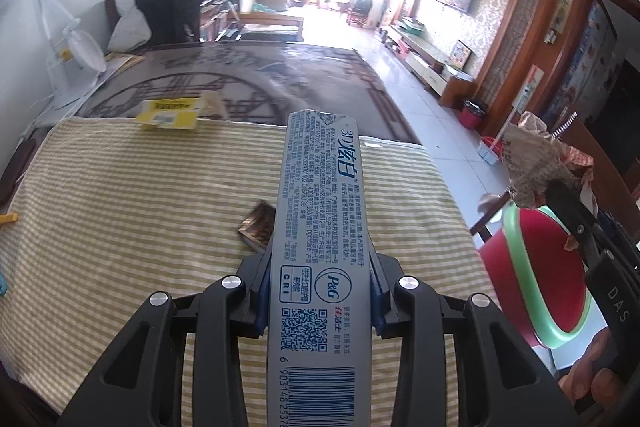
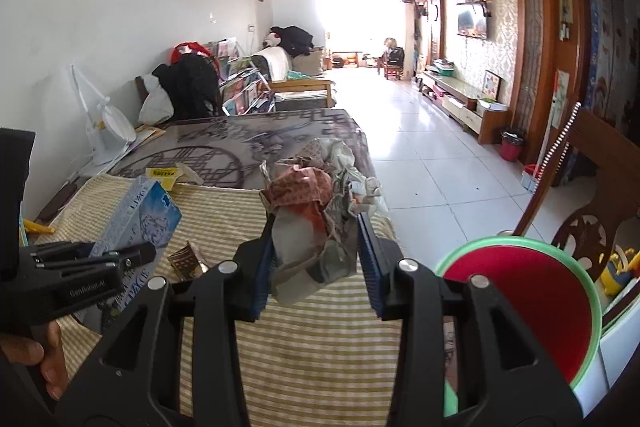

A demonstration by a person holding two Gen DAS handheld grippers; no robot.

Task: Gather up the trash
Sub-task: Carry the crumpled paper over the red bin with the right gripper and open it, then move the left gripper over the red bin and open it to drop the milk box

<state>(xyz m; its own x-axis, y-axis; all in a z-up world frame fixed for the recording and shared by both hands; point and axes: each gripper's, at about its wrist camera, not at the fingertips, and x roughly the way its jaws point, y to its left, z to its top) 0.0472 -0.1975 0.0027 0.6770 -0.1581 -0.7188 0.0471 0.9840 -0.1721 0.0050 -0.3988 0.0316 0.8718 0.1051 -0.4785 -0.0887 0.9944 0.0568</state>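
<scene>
Striped cloth (image 1: 120, 207) covers the table under both grippers. Left gripper (image 1: 318, 291) clamps a toothpaste box (image 1: 320, 195); right gripper (image 2: 316, 259) pinches crumpled paper (image 2: 316, 211). Best carry each over the red bin (image 2: 520, 311), right of both, before releasing. Only the left view shows the box's printed face.

Left gripper (image 1: 318, 291): I see black linkage arms, four silver screws, blue ribbed pads (image 1: 261, 301).
Right gripper (image 2: 316, 263): the same black frame, silver screws, blue pads (image 2: 370, 263).
Markings: white "DAS" and "GenRobot.AI" on the black bodies.
</scene>
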